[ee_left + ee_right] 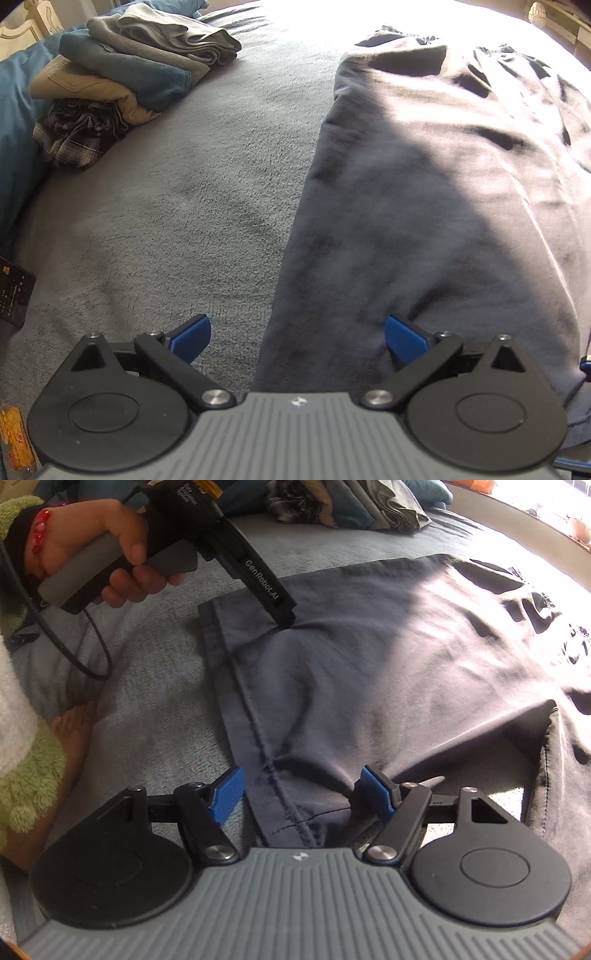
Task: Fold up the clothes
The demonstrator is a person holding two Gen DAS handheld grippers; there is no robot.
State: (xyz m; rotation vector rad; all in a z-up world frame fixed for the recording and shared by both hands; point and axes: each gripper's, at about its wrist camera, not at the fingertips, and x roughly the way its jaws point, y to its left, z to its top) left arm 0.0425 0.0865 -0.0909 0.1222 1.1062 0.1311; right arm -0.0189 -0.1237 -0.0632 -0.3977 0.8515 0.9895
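- Bare grey blanket (166, 221) lies open between the dark garment's (424, 221) left edge and the folded pile (122, 74).
- Left gripper (297, 336) gapes wide, straddling that edge, gripping nothing.
- Right gripper (301, 792) gapes wide over the stitched hem (258, 738), empty.
- Sunlight washes the bed's far side.

My left gripper (297, 334) and my right gripper (299, 788) both have blue pads on black arms, over ribbed grey bodies. The garment (369, 672) under them is dark slate grey, washed pale by sun toward two o'clock. The blanket (166, 206) is plain grey-blue. In the pile (122, 74) at ten o'clock lie grey, teal and tan pieces over a dark plaid one. My sleeve (26, 746) is green and white; red beads (37, 535) circle my wrist.
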